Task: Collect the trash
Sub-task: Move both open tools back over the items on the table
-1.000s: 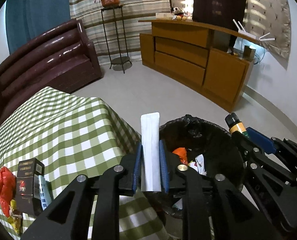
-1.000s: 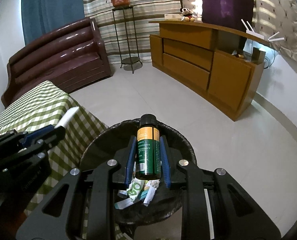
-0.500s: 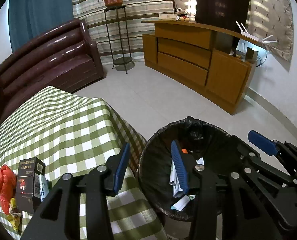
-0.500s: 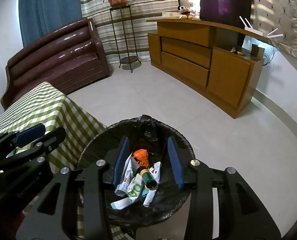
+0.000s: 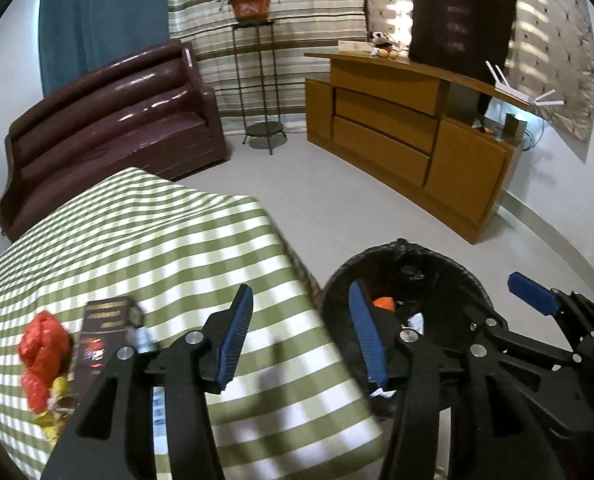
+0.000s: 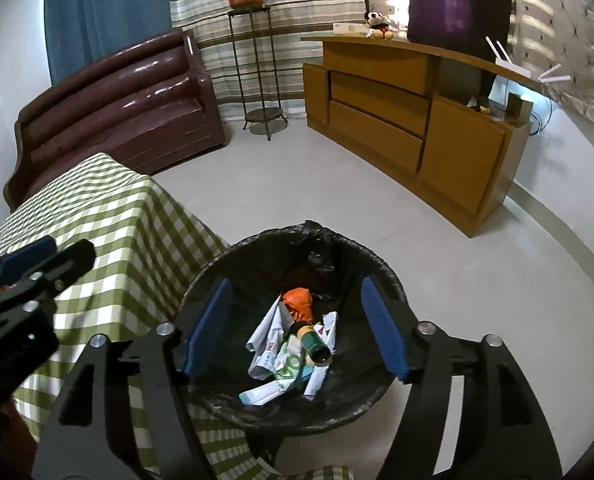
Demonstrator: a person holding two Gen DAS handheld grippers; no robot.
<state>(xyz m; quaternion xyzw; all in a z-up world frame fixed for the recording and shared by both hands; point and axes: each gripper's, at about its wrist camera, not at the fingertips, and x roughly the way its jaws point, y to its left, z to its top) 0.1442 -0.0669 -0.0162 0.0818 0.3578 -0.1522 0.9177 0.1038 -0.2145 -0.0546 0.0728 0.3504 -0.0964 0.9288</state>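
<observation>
Right wrist view: the right gripper (image 6: pixel 295 326) hangs over the black-lined trash bin (image 6: pixel 257 404) at lower centre, jaws wide and just been opening, nothing between them; a green bottle (image 6: pixel 313 344) lies on crumpled papers (image 6: pixel 271 340) inside. Left wrist view alone shows the left gripper (image 5: pixel 301 338), jaws parted, also just been opening, empty, and, lower left on the checked tablecloth (image 5: pixel 157 240), a red wrapper (image 5: pixel 41 348) beside a dark box (image 5: pixel 101 324)

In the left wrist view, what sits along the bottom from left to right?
Red wrapper → dark box → left hand-held gripper, open and empty over the checked tablecloth → black bin → right hand-held gripper.
</observation>
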